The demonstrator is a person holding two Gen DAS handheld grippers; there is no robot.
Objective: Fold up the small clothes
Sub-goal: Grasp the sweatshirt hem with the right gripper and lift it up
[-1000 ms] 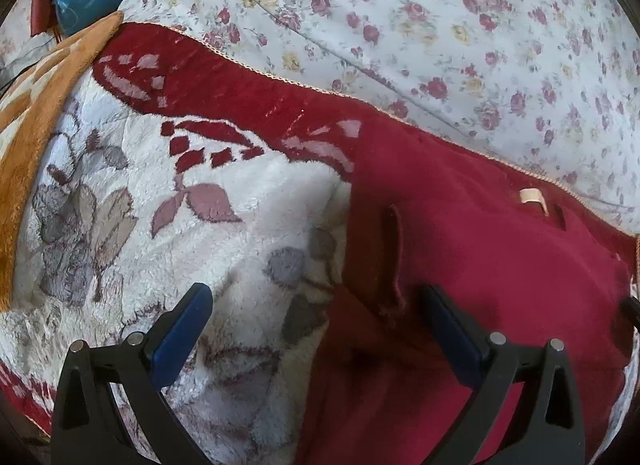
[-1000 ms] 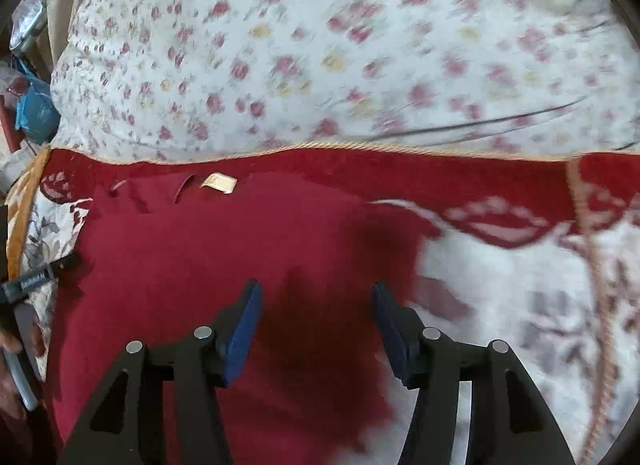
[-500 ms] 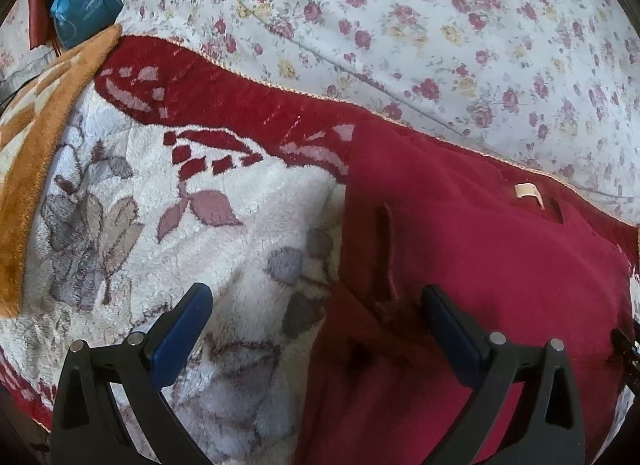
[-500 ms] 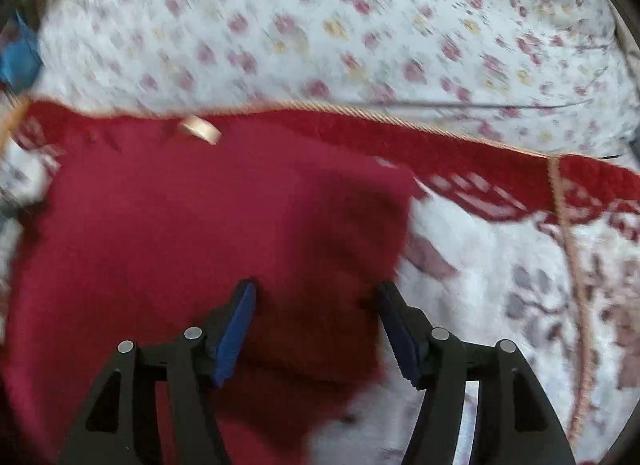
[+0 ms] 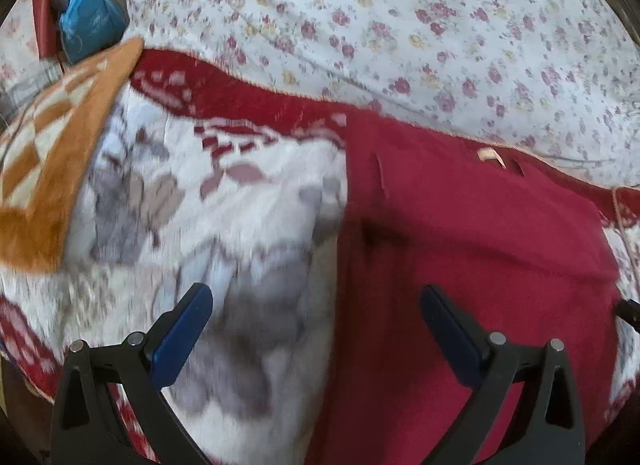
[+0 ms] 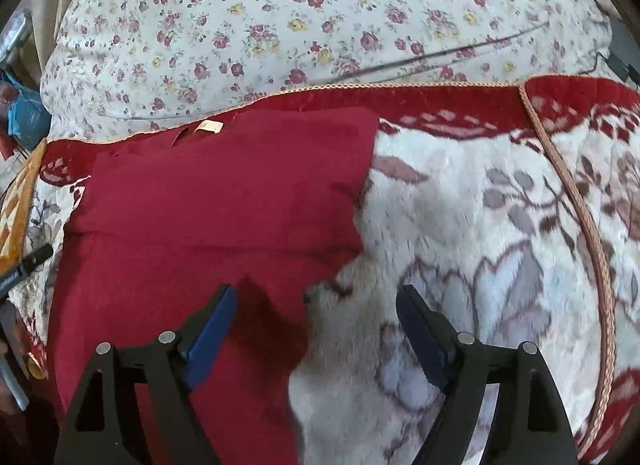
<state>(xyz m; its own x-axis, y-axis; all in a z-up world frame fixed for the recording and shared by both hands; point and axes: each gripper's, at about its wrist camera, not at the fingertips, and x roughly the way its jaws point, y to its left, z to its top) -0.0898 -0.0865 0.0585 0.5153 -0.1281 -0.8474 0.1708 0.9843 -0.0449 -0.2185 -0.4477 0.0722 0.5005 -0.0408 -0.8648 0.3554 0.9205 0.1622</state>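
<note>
Blue pads at the bottom of both frames, and both tools are hanging spread wide with nothing between them. The left gripper (image 5: 316,317) is straddling the garment's left edge at lower centre of its frame: one finger over the blanket (image 5: 240,201), the other over red cloth. The right gripper (image 6: 316,317) is doing the mirror of that at the bottom of its frame, its gap sitting over the garment's ragged right edge.

Moving up the frame, the garment (image 6: 216,217) is lying spread flat across the middle left of the right view, a dark red piece on the plush leaf-patterned blanket. A soft crease is running across it near mid-height, and a lower flap is jutting out toward the right gripper. I cannot tell whether any fold is already in.

Further up, a small tan label (image 6: 210,127) is showing at the top edge, right by the blanket's red border. Beyond that, the floral sheet (image 6: 280,25) is filling the top of the frame.

By my reading, folding is barely started: the piece looks laid out, and the side edges are waiting to be pinched and brought over.
</note>
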